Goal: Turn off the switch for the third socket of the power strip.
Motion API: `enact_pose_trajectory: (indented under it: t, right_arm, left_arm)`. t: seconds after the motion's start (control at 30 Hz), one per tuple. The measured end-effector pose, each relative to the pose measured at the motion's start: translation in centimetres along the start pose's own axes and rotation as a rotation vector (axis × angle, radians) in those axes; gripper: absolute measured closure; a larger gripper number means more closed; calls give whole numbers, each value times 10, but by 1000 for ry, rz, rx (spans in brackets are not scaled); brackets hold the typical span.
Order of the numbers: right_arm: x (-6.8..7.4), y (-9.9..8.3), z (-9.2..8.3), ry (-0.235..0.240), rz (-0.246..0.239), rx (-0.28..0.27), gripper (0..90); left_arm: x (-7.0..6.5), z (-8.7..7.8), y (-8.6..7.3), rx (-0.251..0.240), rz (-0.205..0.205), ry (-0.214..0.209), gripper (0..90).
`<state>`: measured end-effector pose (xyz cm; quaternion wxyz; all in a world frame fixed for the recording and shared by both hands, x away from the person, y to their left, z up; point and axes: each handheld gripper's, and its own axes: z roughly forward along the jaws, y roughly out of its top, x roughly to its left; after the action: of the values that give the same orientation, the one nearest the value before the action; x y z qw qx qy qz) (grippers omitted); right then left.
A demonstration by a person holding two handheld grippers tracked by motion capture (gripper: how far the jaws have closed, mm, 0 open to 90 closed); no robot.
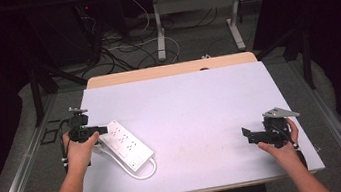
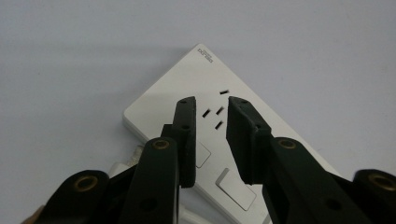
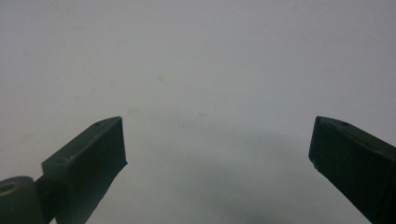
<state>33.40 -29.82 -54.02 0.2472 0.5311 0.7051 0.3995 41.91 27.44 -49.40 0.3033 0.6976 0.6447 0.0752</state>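
Pale lavender table top (image 1: pixel 195 107) with a white power strip (image 1: pixel 126 145) lying flat at its left side, both grippers held low over it.

Seen from the left gripper view, the left gripper (image 2: pixel 210 100) points down at the power strip (image 2: pixel 196 84), its jaws a narrow gap apart and clasping nothing; the strip's socket slots show just between and beyond the tips, its switches under the jaws. Well apart on the other side, the right gripper (image 3: pixel 217 133) has its jaws spread wide over bare table (image 3: pixel 201 56), empty.
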Motion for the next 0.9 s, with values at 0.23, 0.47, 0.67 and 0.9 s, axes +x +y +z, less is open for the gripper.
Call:
enact_pose_trajectory:
  t: [0.23,0.47,0.67,0.9]
  right_arm:
    - [0,0,-1,8,1,10,44]
    - [0,0,-1,5,-1,12,54]
    - [0,0,0,0,-1,5,57]
    - [0,0,0,5,-3,14,61]
  left_arm:
    - [4,5,0,19,7,19,763]
    - [8,8,1,46,5,21,783]
    - [7,11,2,76,16,27,792]
    - [7,15,2,77,23,42,822]
